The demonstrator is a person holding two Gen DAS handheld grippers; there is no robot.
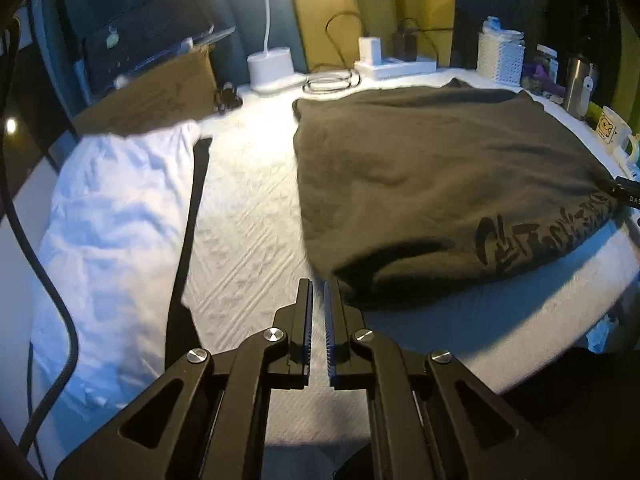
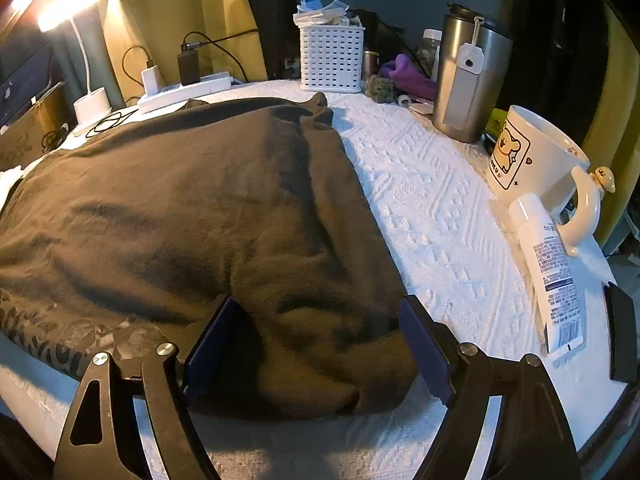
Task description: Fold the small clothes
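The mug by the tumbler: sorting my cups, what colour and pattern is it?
Cream mug with a yellow cartoon bear in a square frame; the right wrist view shows it best.

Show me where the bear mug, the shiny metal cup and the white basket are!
bear mug (image 2: 532, 160): right wrist view, on its white side beside the bear picture.
shiny metal cup (image 2: 468, 80): right wrist view, middle of its steel body.
white basket (image 2: 332, 60): right wrist view, on its holey front wall.

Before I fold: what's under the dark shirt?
The dark shirt lies on the white textured cover, which shows all round it. Anything beneath the cloth itself is covered.
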